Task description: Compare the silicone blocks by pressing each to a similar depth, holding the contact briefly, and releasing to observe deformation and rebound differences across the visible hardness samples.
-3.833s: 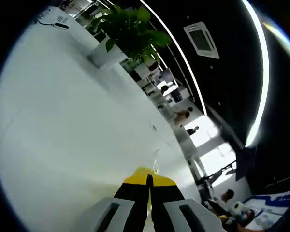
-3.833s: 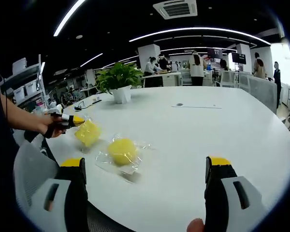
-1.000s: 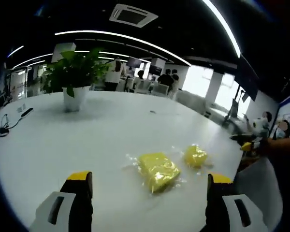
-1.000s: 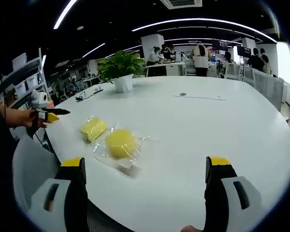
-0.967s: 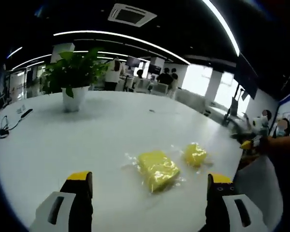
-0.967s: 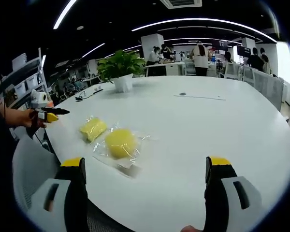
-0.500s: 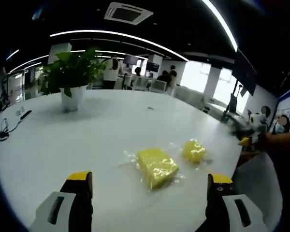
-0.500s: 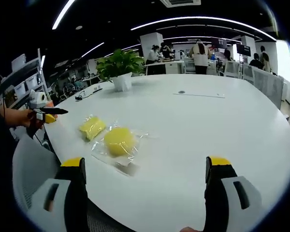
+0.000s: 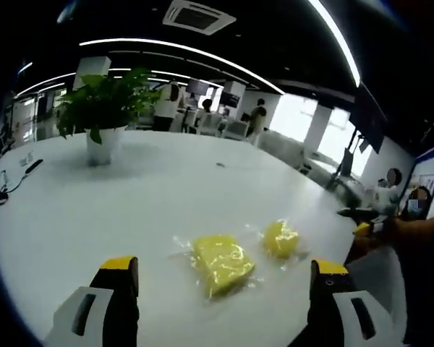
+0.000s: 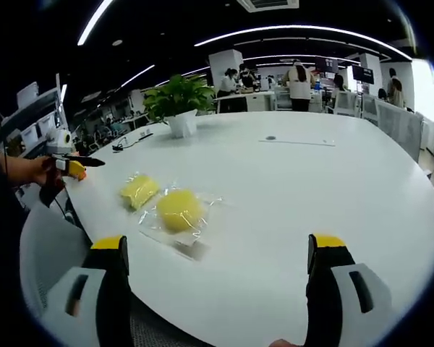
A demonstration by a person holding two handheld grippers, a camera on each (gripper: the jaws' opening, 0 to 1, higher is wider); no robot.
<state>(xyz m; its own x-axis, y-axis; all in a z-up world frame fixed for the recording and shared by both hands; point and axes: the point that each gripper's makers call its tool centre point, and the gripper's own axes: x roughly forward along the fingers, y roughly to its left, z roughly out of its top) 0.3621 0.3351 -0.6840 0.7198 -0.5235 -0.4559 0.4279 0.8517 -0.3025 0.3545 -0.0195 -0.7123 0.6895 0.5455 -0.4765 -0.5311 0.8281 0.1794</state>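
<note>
In the left gripper view, the left gripper [image 9: 220, 303] is hovering with its fingers [image 9: 119, 289] spread wide and holding nothing. The rectangular block [image 9: 219, 262] is lying in its clear wrap just ahead, between the fingers, with the round block [image 9: 281, 238] beyond it toward the right finger (both resting on the white table [image 9: 130, 195]). Pressing well probably means coming down squarely on each block's middle and matching the depth.

In the right gripper view, the right gripper [image 10: 220, 303] is also gaping empty; the round block [image 10: 178, 210] is sitting ahead, nearer its left finger [image 10: 116, 289], the rectangular block [image 10: 139, 190] just past it.
</note>
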